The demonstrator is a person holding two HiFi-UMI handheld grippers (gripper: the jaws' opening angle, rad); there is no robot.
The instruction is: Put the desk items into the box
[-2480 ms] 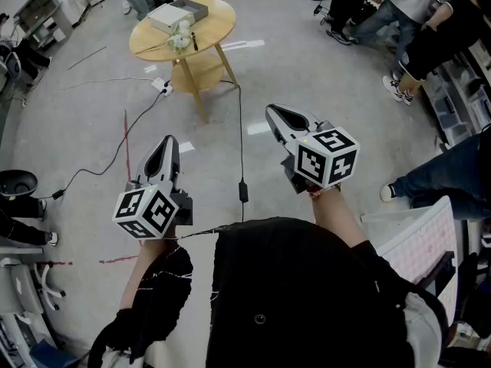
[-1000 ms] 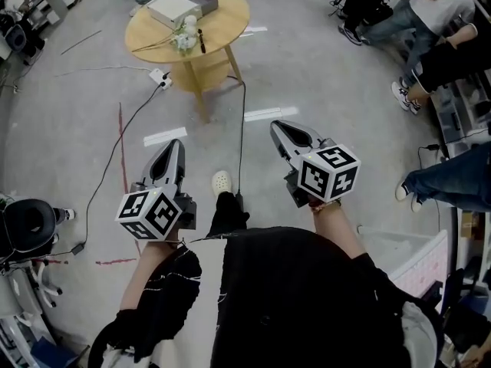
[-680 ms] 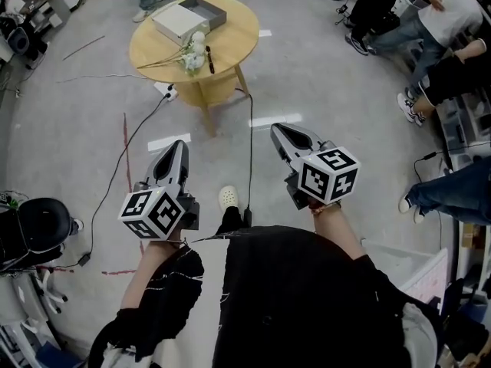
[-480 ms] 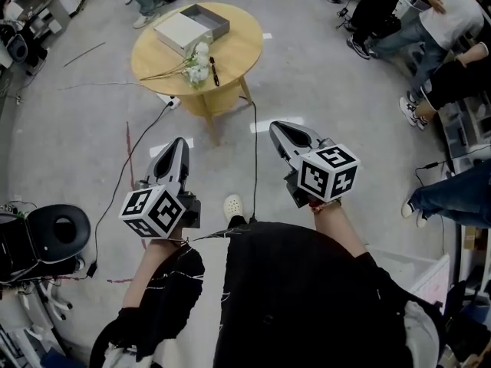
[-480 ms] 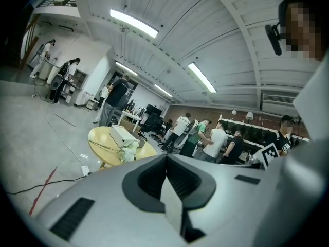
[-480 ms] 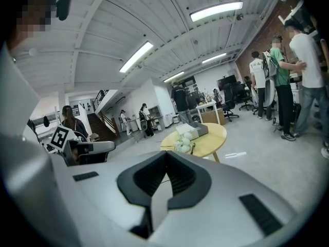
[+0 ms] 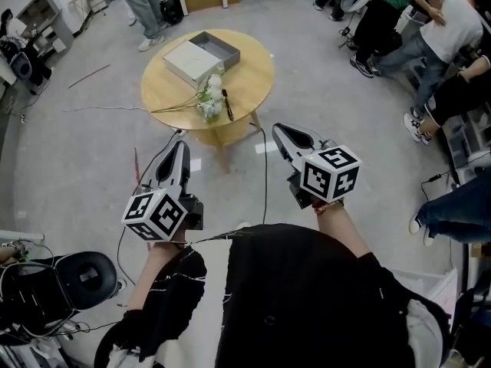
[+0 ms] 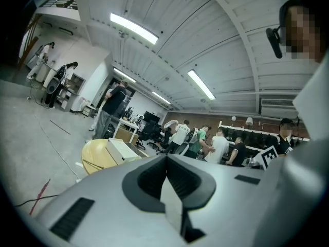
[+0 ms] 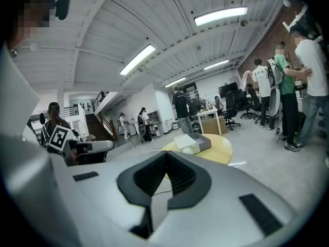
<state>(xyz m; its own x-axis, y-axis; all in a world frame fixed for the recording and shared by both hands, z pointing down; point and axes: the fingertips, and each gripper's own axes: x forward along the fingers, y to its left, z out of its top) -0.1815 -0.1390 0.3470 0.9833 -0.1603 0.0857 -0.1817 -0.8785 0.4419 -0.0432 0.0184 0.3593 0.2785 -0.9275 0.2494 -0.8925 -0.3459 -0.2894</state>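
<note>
Both grippers short of the tabletop (image 7: 257, 69)
My left gripper (image 7: 181, 144) and right gripper (image 7: 278, 128) are closed, empty; box (image 7: 213, 48), flowers (image 7: 207, 104) and pen (image 7: 228, 104) lie on that tabletop.

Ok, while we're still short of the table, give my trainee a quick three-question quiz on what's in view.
1. True or false: the left gripper holds the black pen.
2. Where do the white flowers lie? A. between the left gripper's jaws. B. on the round table, beside the pen. C. on the floor.
3. Is the right gripper open or shut, and is anything between its jaws?

Key:
1. False. The pen lies on the table, and the left gripper is shut on nothing.
2. B.
3. Shut, with nothing between its jaws.
</note>
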